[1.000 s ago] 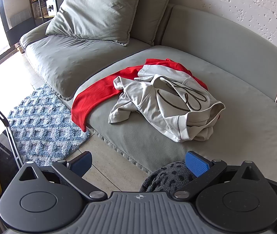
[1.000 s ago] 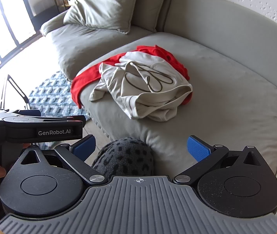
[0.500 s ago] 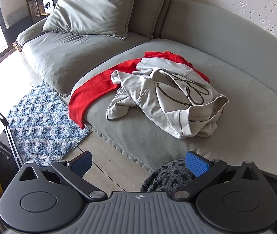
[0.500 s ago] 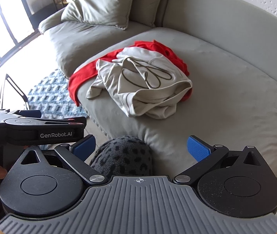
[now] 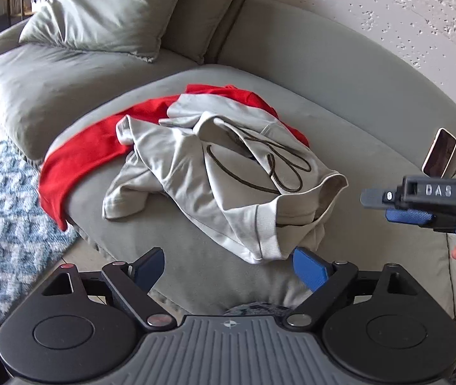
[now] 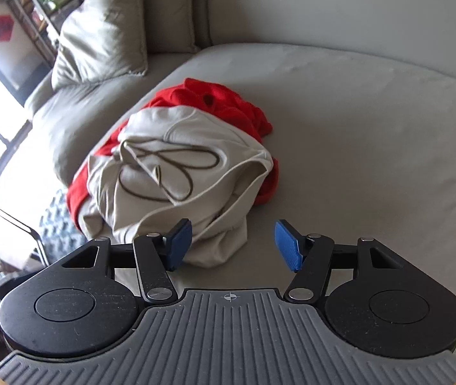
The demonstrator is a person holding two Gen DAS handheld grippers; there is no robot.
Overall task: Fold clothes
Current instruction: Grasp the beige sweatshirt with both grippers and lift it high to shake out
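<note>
- A crumpled beige shirt (image 5: 228, 173) is lying on a red garment (image 5: 87, 157), both on the grey sofa (image 5: 372, 147).
- The right gripper (image 6: 232, 245) is hovering nearest, jaws spread and holding nothing, its left pad just over the shirt's near edge.
- The left gripper (image 5: 228, 266) is waiting just short of the hem, jaws spread too.

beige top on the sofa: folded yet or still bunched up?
Still bunched. The beige top lies crumpled in a heap over the red garment on the sofa, sleeve and hem skewed, no flat folds.
</note>
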